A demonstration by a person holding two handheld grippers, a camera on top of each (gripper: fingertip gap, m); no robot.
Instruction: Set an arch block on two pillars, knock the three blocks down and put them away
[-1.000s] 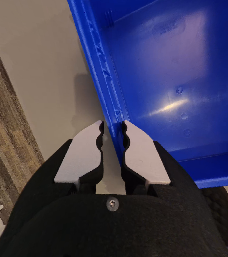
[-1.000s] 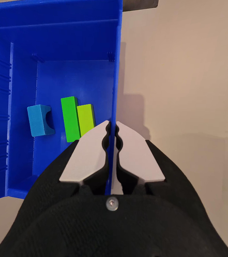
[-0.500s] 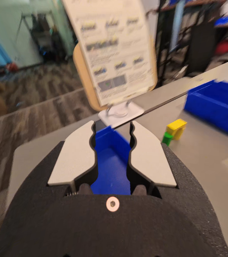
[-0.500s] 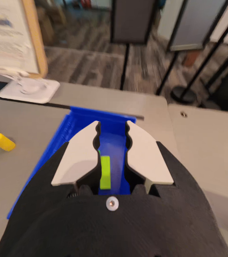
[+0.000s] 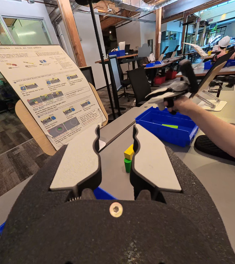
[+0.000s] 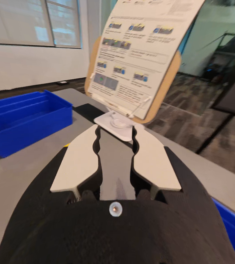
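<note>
In the left wrist view a yellow arch block (image 5: 128,152) sits on an upright green pillar (image 5: 127,164) on the grey table (image 5: 114,164); any second pillar is hidden behind my finger. My left gripper (image 5: 115,128) is open and empty, raised in front of the arch. My right gripper (image 6: 115,128) is open and empty, pointing at the instruction stand; it also shows in the left wrist view (image 5: 151,98), held by a hand above the right blue bin (image 5: 171,137). That bin holds a lime-green block (image 5: 169,126). A yellow sliver (image 6: 66,145) peeks past my right gripper's left finger.
An instruction sheet on a board stand (image 5: 49,92) stands at the table's back, with its white base (image 6: 118,128). A second blue bin (image 6: 28,118) sits at the left and shows under my left gripper (image 5: 104,194). A black pad (image 5: 208,145) lies under the person's forearm (image 5: 221,137). My right fingertips sit around 35 centimeters from my left ones.
Both grippers let go of the blue bin walls, opened wider, and rose and tilted up from looking down into the bins to looking across the table.
</note>
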